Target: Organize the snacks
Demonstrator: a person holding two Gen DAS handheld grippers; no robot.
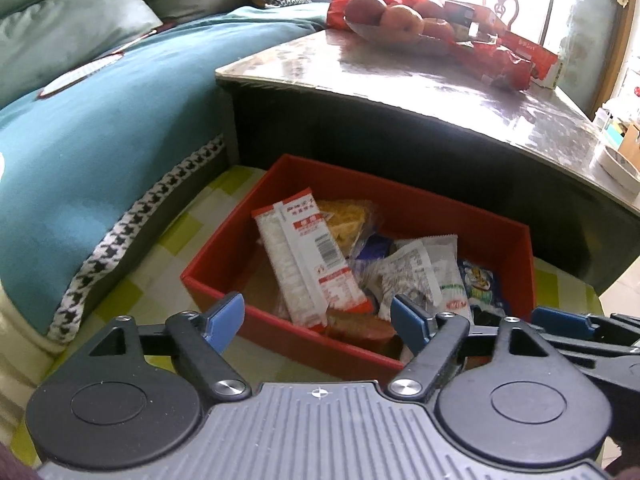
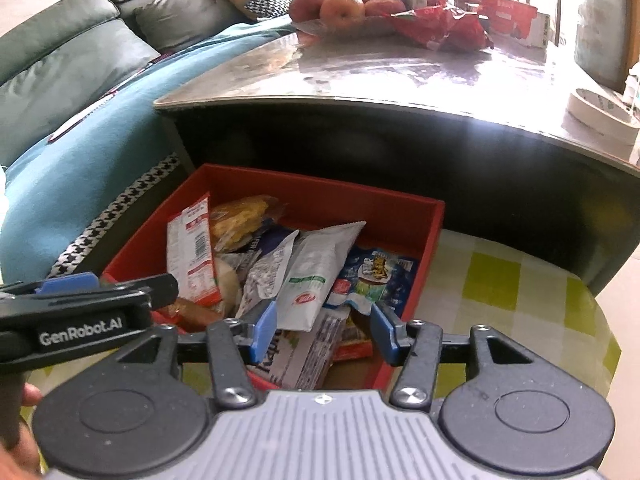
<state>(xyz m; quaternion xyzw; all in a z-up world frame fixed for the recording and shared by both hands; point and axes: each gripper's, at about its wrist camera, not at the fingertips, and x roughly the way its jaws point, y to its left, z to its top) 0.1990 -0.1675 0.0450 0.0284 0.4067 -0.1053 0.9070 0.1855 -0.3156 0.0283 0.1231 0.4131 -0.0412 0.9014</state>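
a teal sofa (image 1: 92, 128) is lying at the left. beside it a red box (image 1: 224, 276) is sitting on a green checked cloth (image 2: 500, 280), holding the snacks: a red-and-white packet (image 1: 308, 256), a white pouch (image 2: 316, 276), a blue packet (image 2: 376, 276). the left gripper (image 1: 318, 320) is hovering spread and empty over the box's near wall. the right gripper (image 2: 324, 330) is hovering spread above the packets. a dark counter (image 1: 440, 84) behind is carrying fruit (image 1: 400, 20).

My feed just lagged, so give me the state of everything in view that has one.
left claw: open, empty, above the box's near rim
right claw: open, empty, over the packets
red box: lidless, holding snack packets
fruit plate: loaded with apples
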